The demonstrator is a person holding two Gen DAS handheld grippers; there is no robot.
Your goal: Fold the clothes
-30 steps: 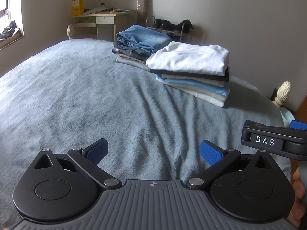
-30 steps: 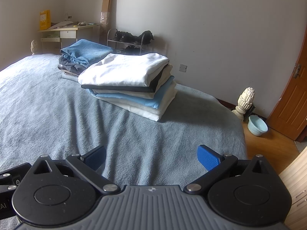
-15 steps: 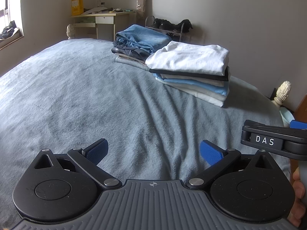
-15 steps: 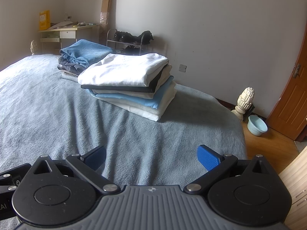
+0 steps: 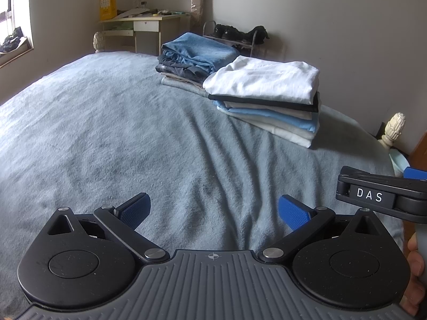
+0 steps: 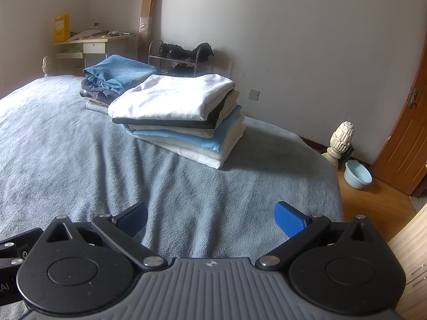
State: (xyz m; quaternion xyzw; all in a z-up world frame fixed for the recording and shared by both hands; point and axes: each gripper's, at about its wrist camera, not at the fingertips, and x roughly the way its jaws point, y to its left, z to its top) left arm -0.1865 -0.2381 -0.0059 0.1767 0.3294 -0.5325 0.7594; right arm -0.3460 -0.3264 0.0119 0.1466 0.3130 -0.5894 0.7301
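We hold the left claw [image 5: 213, 210] low in its frame above the grey-blue bed cover [image 5: 106, 138]; its blue-padded fingers [image 5: 136, 208] stand wide apart with nothing between them. The right claw [image 6: 210, 216] sits at the bottom centre of its own frame, also spread wide and empty, over the same bed cover [image 6: 66, 160]. In the left view, the right claw's black body marked "DAS" enters at the right edge, with a hand [image 5: 416, 274] partly visible below it.

The folded clothes stand in two stacks well ahead of both claws. The near stack [image 6: 181, 117], centre of the right frame, has a white garment on top, then black, cream, light blue and white layers. The far stack [image 6: 114, 80], upper left behind it, is topped with blue fabric. A table [image 5: 141, 24] stands against the far wall.
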